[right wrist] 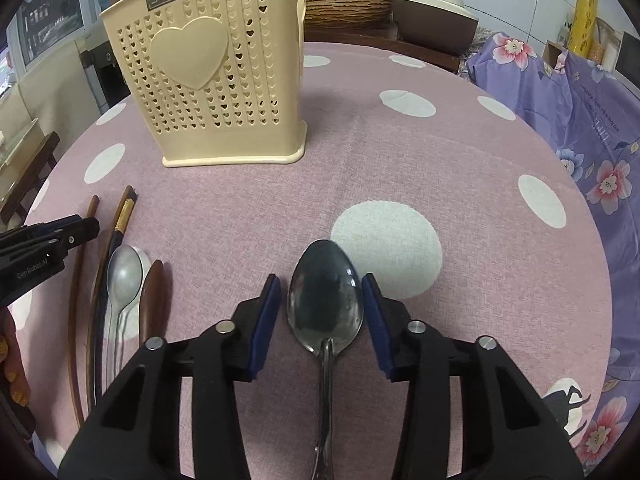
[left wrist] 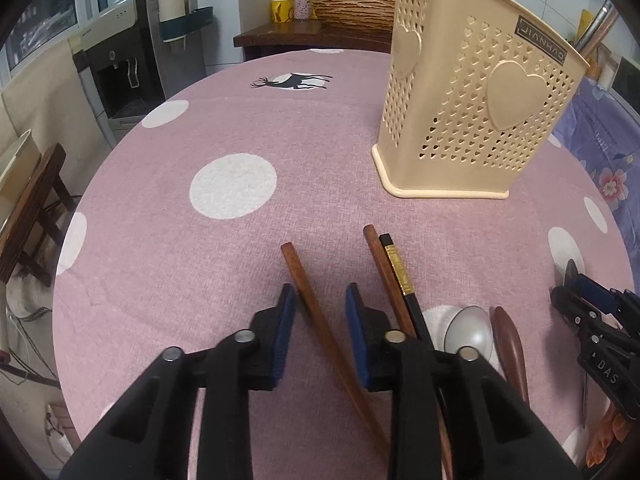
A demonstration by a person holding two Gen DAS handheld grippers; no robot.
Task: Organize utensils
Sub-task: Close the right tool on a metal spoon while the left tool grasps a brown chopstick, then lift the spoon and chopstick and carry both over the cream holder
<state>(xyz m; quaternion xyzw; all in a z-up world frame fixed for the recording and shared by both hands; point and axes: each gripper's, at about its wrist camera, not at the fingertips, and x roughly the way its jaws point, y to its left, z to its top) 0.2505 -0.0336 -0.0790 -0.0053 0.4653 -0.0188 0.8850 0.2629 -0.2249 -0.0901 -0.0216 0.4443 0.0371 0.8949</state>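
Note:
A cream plastic utensil holder with heart cut-outs stands on the pink dotted tablecloth; it also shows in the right wrist view. My left gripper is open, its pads either side of a brown wooden chopstick lying on the cloth. Beside it lie another brown chopstick, a black chopstick with a gold band, a silver spoon and a brown wooden spoon. My right gripper is open around the bowl of a dark metal spoon lying flat.
The round table drops off on all sides. A purple floral cloth lies at the right. A dark wooden counter with a woven basket stands behind. A water dispenser stands far left.

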